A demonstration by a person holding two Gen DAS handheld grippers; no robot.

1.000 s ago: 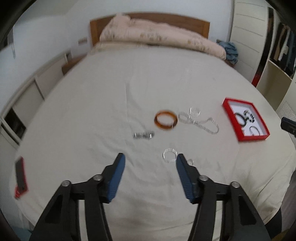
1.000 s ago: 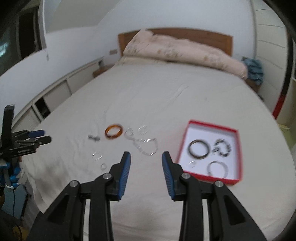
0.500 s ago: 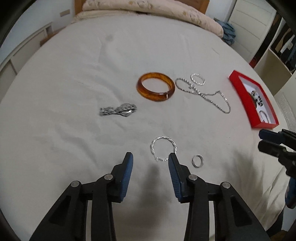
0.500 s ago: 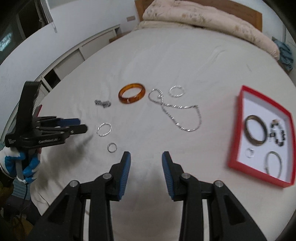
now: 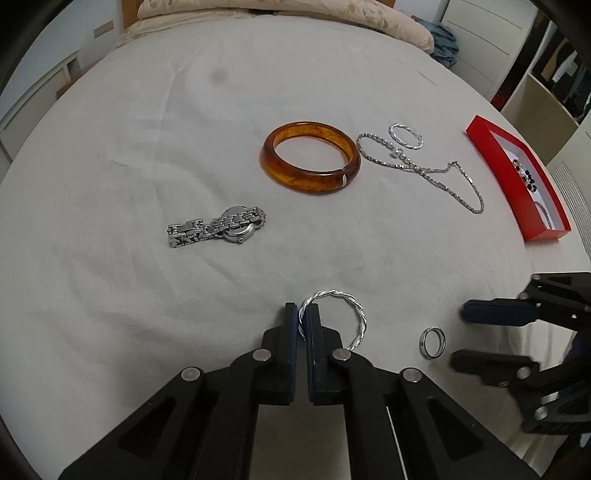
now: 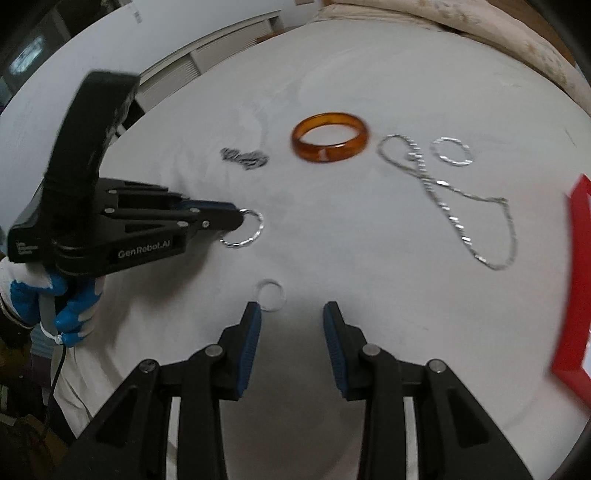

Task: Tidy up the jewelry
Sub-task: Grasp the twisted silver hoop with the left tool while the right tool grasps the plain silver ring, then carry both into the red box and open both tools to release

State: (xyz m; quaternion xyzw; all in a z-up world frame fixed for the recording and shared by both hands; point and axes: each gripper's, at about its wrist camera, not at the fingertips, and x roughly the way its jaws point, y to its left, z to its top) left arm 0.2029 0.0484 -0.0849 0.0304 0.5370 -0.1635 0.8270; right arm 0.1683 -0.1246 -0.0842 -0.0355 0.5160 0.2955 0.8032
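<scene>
My left gripper (image 5: 302, 314) is shut on the near left rim of a twisted silver bangle (image 5: 356, 314) lying on the white bedspread; the right wrist view shows that gripper (image 6: 238, 218) pinching the bangle (image 6: 255, 232). My right gripper (image 6: 291, 314) is open and empty, low over the bed, with a small silver ring (image 6: 272, 294) just beyond its left finger. The ring (image 5: 433, 342) also shows in the left wrist view beside the right gripper (image 5: 476, 334). An amber bangle (image 5: 310, 161), a silver watch (image 5: 218, 227), a chain necklace (image 5: 424, 168) and a thin silver bangle (image 5: 405, 136) lie farther off.
A red tray (image 5: 517, 184) with several pieces inside sits at the bed's right side; its corner shows in the right wrist view (image 6: 576, 295). Pillows and a folded quilt (image 5: 277, 7) lie at the headboard. Cupboards stand to the right.
Both grippers dropped closer to the bed. My left gripper closed on the twisted bangle's rim. My right gripper moved up to the small ring, still open.
</scene>
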